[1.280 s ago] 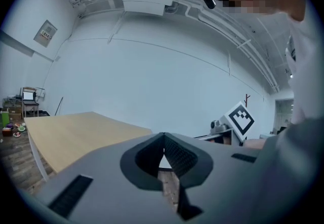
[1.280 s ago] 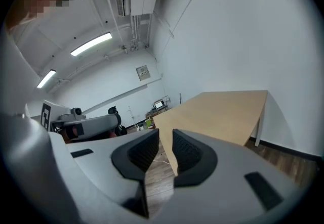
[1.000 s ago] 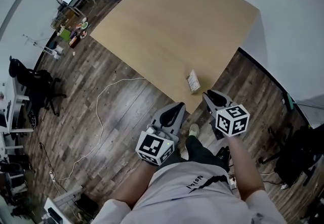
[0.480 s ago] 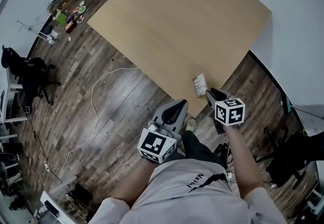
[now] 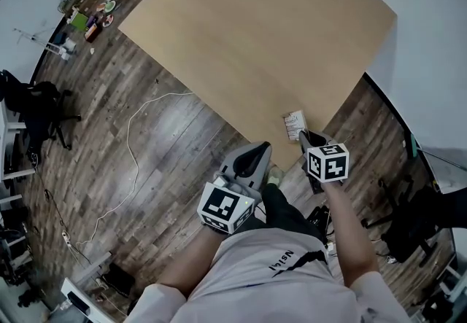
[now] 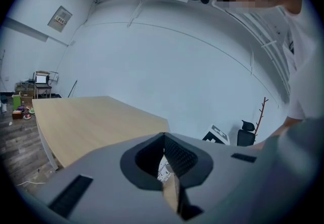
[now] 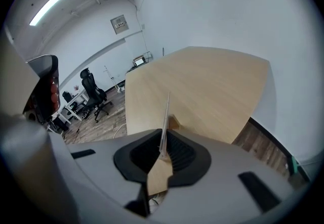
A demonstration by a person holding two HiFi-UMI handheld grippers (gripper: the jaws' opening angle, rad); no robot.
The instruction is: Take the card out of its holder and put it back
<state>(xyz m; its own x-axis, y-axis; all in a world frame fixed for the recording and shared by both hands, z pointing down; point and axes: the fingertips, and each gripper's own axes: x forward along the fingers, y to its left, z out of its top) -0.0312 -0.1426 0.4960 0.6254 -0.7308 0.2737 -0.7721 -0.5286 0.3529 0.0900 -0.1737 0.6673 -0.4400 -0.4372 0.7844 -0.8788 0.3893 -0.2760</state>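
The right gripper point(image 7: 164, 133) is clamped on the near end of the card holder point(image 5: 295, 125), a thin, light, likely slippery sleeve at the bench's point(image 5: 255, 37) near corner, best pinched by its edge; the left gripper point(image 6: 163, 134) hangs closed, empty.

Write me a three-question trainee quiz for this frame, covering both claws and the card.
1. True or false: the left claw is clamped on the card.
2. Pick one. The card is: A) lying flat mid-table; B) edge-on between the jaws of the right claw, at the near corner of the table; C) on the floor.
3. Short answer: in the head view, what black seat stands on the floor to the left of the table?
Key: 1 false, its jaws are together on nothing; 2 B; 3 an office chair.
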